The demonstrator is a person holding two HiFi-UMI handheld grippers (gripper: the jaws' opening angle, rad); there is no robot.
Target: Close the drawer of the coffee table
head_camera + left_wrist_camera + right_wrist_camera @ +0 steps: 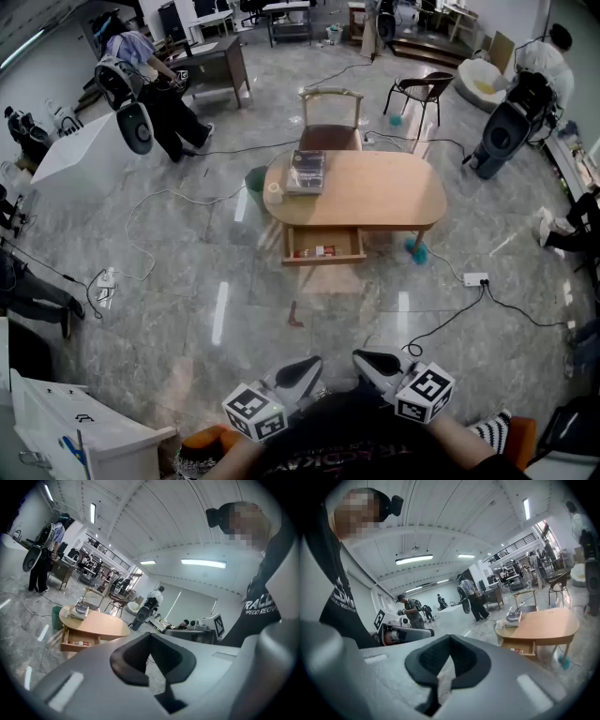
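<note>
I hold two grippers low in front of my body, one in each hand. The left gripper (pixel 309 366) has its jaws closed together with nothing between them, and the right gripper (pixel 367 360) is closed and empty in the same way. Each one carries one cube with black and white square markers, so there are two cubes (pixel 253 411). These squares are patterns only, with no letters.

My black shirt (pixel 375 445) has white print. It is cut off in the left gripper view and upside down in the head view, so I cannot read a whole word.

The one coffee table (pixel 384 202) stands well apart from me, across the grey floor (pixel 187 281). Its one drawer (pixel 323 246) is pulled out on the side facing me, under the left part of the top. Inside lies one small red and white thing (pixel 324 251). Its label is too small to read.

On the table top I count two things at the left end: one flat book-like thing (pixel 307 172) with a printed cover that I cannot read, and one pale cup or roll (pixel 274 192) just beside it.

Behind the table there are two chairs, a wooden one (pixel 330 122) close to it and a dark one (pixel 422 89) farther back. One green bin (pixel 254 183) stands at the table's left end.
</note>
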